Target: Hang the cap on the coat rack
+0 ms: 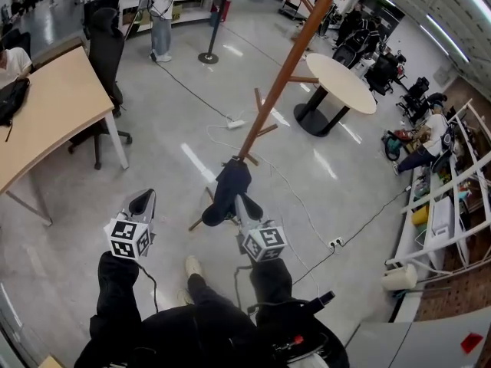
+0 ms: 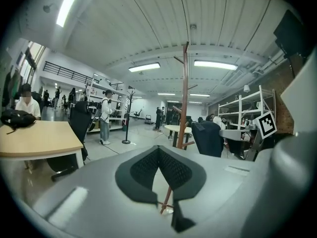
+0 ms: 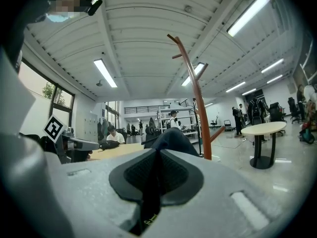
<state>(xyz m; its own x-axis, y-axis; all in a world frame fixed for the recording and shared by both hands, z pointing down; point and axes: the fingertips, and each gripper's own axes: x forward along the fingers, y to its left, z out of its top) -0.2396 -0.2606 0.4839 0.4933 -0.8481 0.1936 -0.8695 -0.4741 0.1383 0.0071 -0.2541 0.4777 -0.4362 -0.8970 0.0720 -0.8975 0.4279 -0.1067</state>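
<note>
The wooden coat rack (image 1: 288,71) slants from its base on the floor up to the top of the head view, with short pegs along the pole. A dark navy cap (image 1: 229,188) hangs just in front of the base, and my right gripper (image 1: 244,205) is shut on its edge. In the right gripper view, dark fabric is pinched between the pads of the right gripper (image 3: 157,155), the cap (image 3: 171,135) bulges above them, and the coat rack (image 3: 197,98) rises close behind. My left gripper (image 1: 143,203) is off to the left, shut and empty. The left gripper view shows the left gripper (image 2: 158,151), the rack (image 2: 184,98) and the cap (image 2: 207,138).
A wooden desk (image 1: 46,106) and a black office chair (image 1: 105,48) stand to the left. Beyond the rack are a round white table (image 1: 343,83), a standing person (image 1: 161,14), and a cable with a power strip (image 1: 235,123) on the floor. White shelving (image 1: 449,221) lines the right side.
</note>
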